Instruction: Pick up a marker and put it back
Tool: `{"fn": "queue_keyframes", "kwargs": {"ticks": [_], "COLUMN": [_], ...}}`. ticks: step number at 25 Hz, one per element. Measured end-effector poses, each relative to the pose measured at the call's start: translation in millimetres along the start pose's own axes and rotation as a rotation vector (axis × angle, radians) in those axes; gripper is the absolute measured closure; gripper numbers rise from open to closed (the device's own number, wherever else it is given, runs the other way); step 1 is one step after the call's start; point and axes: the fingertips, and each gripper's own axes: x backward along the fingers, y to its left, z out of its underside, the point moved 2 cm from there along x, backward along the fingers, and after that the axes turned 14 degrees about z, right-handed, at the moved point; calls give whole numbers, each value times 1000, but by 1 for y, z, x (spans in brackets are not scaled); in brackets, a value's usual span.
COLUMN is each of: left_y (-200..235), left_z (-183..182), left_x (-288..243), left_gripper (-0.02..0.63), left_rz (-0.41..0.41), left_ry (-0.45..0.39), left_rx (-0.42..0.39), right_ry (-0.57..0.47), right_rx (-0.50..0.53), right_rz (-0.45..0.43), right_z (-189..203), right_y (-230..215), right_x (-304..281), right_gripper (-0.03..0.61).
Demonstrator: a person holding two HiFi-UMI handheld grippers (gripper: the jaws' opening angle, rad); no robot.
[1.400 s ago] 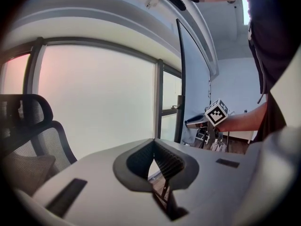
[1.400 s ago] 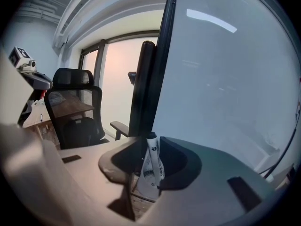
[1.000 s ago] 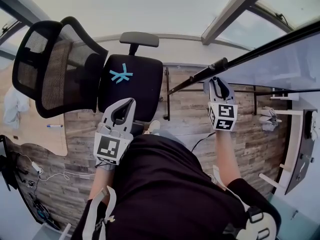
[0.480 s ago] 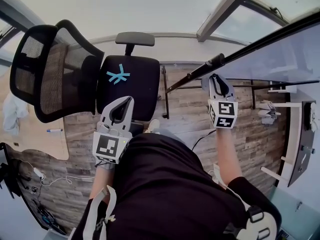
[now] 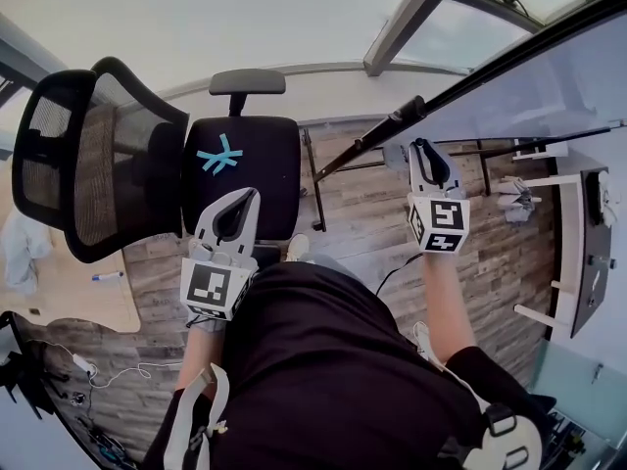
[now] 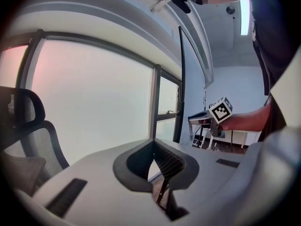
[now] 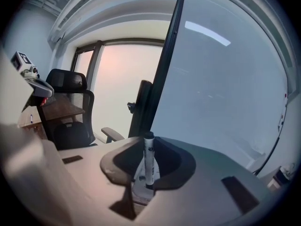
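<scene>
Looks like the carrying stretch. Has the marker (image 7: 148, 155) clenched in the right gripper (image 5: 428, 157), upright between the jaws, pinched near its lower end with most of the barrel and the dark cap poking out past the tips. Hangs in the air in front of the body, close to the big glass panel (image 7: 225, 88) and its dark post (image 7: 162, 69), touching neither as far as can be told. Has the left gripper (image 6: 156, 166) closed on nothing, ribbed pads pressed together, low beside the office chair (image 5: 108, 155) and idle

Shows no holder or tray in any view, so cannot tell where "back" is; perhaps the wooden tabletop (image 5: 69, 287) at the left, with a small pen-like thing with a blue end (image 5: 108, 276) lying on it

To finish well: hold the squeeze steady, given a low pinch and a long free length apt to lever or swing at any brush. Steer wide of the post and the armrest (image 7: 113, 134). Go slowly and bring the marker low over its resting place, flat or along its own axis, before easing the jaws apart. Let go only with the barrel supported; otherwise risks a roll or a drop to the plank floor (image 5: 372, 213)
</scene>
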Motion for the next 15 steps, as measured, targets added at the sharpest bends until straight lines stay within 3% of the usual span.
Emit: {"fn": "queue_keyframes", "kwargs": {"ticks": [15], "left_y": [2], "left_z": [-7], "left_x": [-12], "left_gripper": [605], "left_rz": [184], "left_ry": [-35], "left_rx": [28], "right_ry": [-87], "right_rx": [-70], "right_rz": [107], "right_z": [-61], "right_y": [-5], "right_x": [65], "right_gripper": [498]}}
